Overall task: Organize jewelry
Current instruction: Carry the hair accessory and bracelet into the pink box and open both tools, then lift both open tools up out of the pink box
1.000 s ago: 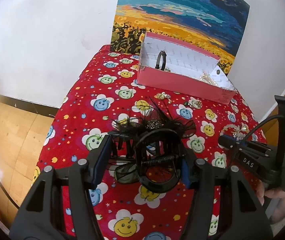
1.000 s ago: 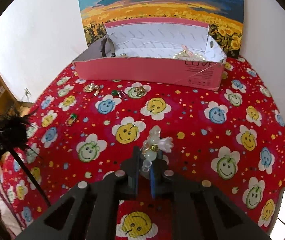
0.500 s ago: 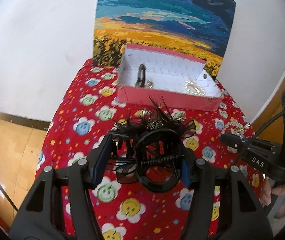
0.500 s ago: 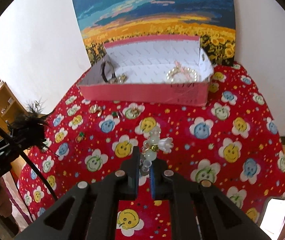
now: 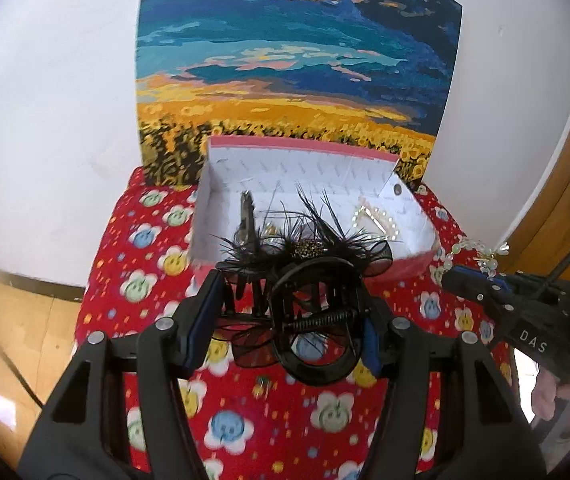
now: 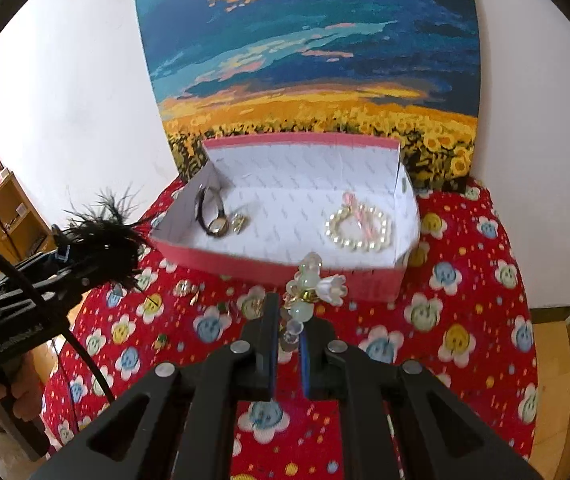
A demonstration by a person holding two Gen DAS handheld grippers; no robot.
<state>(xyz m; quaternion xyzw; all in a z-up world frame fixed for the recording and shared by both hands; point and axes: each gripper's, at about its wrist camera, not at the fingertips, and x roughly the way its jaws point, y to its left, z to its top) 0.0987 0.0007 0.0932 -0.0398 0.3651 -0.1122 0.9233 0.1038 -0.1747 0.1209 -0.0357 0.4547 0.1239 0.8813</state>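
My left gripper (image 5: 291,300) is shut on a black claw hair clip (image 5: 317,320) trimmed with black feathers, held in the air before the pink box (image 5: 305,146). In the right wrist view the left gripper (image 6: 65,276) and the hair clip's feathers (image 6: 101,236) hang left of the pink box (image 6: 277,264). My right gripper (image 6: 287,320) is shut on a pale green bead bracelet (image 6: 309,280) with a white flower, just in front of the box's near wall. Inside the box lie a watch (image 6: 213,216), a small gold piece (image 6: 239,222) and a pearl bracelet (image 6: 359,228).
Several small brooches (image 6: 185,288) lie loose on the red smiley-flower tablecloth (image 6: 465,320) in front of the box. A sunflower painting (image 6: 313,60) leans on the white wall behind it. A wooden shelf (image 6: 9,216) stands off the table's left side.
Both grippers have risen and come closer to the pink box, so its inside now shows from above. Each still holds its piece.
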